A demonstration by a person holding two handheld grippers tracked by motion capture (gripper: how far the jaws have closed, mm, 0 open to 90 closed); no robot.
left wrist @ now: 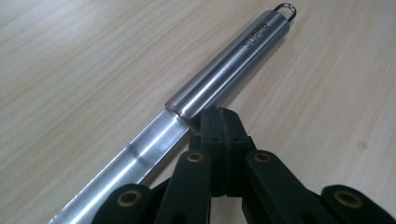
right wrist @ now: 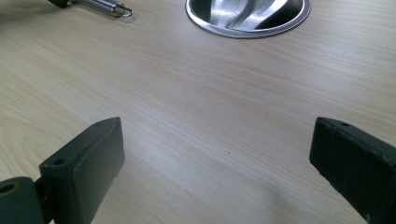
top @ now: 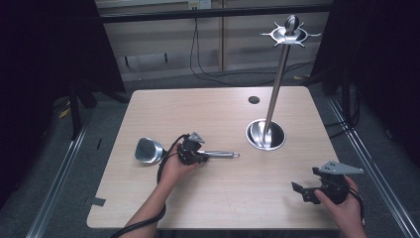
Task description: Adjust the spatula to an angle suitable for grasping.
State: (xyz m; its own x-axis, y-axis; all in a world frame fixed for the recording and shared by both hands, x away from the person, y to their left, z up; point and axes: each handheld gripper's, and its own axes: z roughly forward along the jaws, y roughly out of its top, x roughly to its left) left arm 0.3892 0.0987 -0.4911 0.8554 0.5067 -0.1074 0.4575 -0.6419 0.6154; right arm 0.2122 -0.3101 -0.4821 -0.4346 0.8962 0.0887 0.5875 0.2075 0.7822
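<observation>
My left tool (top: 194, 152) has its jaws drawn fully together, and nothing sits between them. In the left gripper view the closed tips (left wrist: 218, 122) rest against the side of the steel ladle (top: 184, 153), at the point where the round handle sleeve meets the flat shank. From that view I cannot tell whether the tips press on the metal or only lie beside it. The ladle lies flat on the worktop (top: 218, 198). Its bowl (top: 148, 150) points toward the worktop's left edge. Its handle (left wrist: 229, 60) runs to the right and ends in a small hanging ring (left wrist: 286, 9). The sleeve carries stamped lettering. A black cable trails from the left tool back along my forearm.

My right tool (top: 317, 191) has its jaws set wide apart and holds nothing. It sits near the front right corner of the worktop, well apart from the ladle. In the right gripper view the two black pads (right wrist: 88, 163) frame bare wood. A grey three-cornered plate (top: 341, 169) sits on top of this tool.

Between the two tools, farther back, stands the utensil rack (top: 277, 74). Its round steel base (top: 265, 135) rests on the worktop to the right of the ladle's ring. An upright pole rises from the base to a hooked crown (top: 290, 33). A dark round hole (top: 253, 99) lies in the worktop behind the base.
</observation>
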